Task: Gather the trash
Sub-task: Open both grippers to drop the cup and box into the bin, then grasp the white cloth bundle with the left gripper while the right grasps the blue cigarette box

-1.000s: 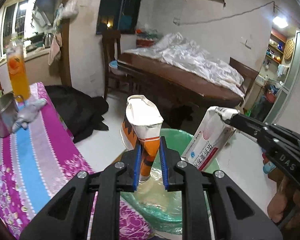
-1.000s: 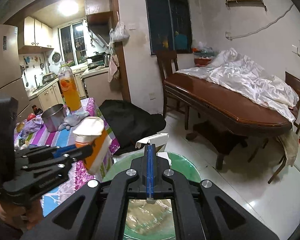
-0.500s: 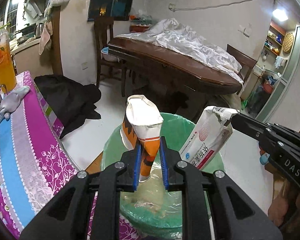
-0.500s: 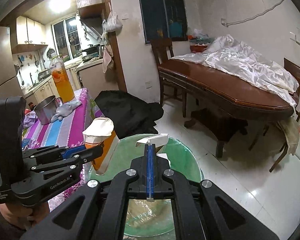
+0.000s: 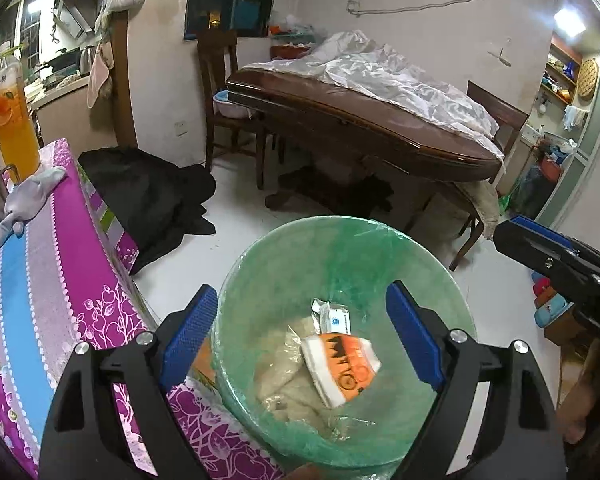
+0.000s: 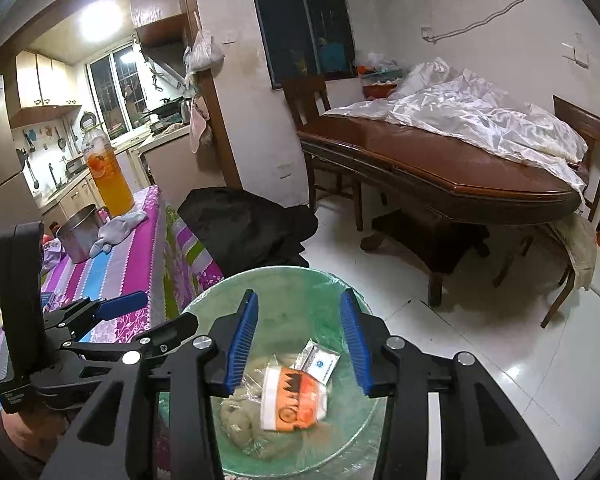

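While both the left gripper and right gripper gape empty, a crumpled orange-and-white carton and white packet lie inside the green-lined bin.

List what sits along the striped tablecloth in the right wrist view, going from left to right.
Steel pot → grey glove, with the orange juice bottle standing just behind them; past the cloth's edge, the black bundle on the floor, then the wooden table.

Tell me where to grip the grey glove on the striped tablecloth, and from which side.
Take the grey glove across its flat cuff end, the wide part lying nearest the orange drink bottle, coming down from above. It lies limp and flat on the tablecloth, fingers trailing toward the steel pot, so a side approach would likely just push it.
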Motion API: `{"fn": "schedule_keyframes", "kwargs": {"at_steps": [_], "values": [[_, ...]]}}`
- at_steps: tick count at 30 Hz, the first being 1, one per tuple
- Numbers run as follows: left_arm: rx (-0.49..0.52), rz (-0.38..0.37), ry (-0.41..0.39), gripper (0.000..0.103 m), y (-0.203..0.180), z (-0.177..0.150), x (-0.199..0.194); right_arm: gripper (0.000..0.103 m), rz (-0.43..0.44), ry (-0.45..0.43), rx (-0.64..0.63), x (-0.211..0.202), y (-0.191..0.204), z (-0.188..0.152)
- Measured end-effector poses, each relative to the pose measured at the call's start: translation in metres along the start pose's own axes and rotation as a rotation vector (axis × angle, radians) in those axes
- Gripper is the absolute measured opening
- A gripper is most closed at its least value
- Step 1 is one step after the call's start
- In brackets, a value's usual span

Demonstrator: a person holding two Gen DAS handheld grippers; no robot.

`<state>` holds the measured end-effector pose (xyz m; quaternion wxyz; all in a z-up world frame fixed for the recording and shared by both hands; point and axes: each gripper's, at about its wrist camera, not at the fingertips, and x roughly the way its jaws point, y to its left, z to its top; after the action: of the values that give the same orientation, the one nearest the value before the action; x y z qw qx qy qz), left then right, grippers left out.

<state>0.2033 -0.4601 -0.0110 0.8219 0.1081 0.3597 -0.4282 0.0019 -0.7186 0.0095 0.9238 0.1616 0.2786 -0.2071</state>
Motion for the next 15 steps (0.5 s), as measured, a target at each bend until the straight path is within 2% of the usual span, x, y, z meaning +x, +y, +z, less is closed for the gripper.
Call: {"fn": "schedule_keyframes", "kwargs": {"at_steps": [6,8,10,11,12,14,15], "values": [[-0.004,0.007,-0.007,0.083,0.003,0.0,-0.006,0.044,0.007,-0.014,-0.001,-0.004,0.004,-0.002],[-0.005,0.016,-0.01,0.083,0.006,-0.002,-0.011,0.048,0.013,-0.023,-0.001,-0.008,0.007,-0.003],[-0.005,0.031,-0.017,0.083,0.011,-0.003,-0.018,0.065,0.021,-0.054,-0.002,-0.015,0.011,-0.004],[-0.005,0.043,-0.025,0.083,0.015,-0.004,-0.023,0.08,0.02,-0.072,-0.003,-0.019,0.012,-0.004],[-0.003,0.057,-0.033,0.083,0.019,-0.006,-0.03,0.088,0.013,-0.092,-0.007,-0.024,0.017,-0.005],[0.002,0.093,-0.055,0.083,0.029,-0.011,-0.046,0.098,0.016,-0.136,-0.02,-0.033,0.029,-0.006],[-0.001,0.107,-0.062,0.083,0.036,-0.013,-0.053,0.098,0.03,-0.155,-0.028,-0.036,0.038,-0.007]]}}
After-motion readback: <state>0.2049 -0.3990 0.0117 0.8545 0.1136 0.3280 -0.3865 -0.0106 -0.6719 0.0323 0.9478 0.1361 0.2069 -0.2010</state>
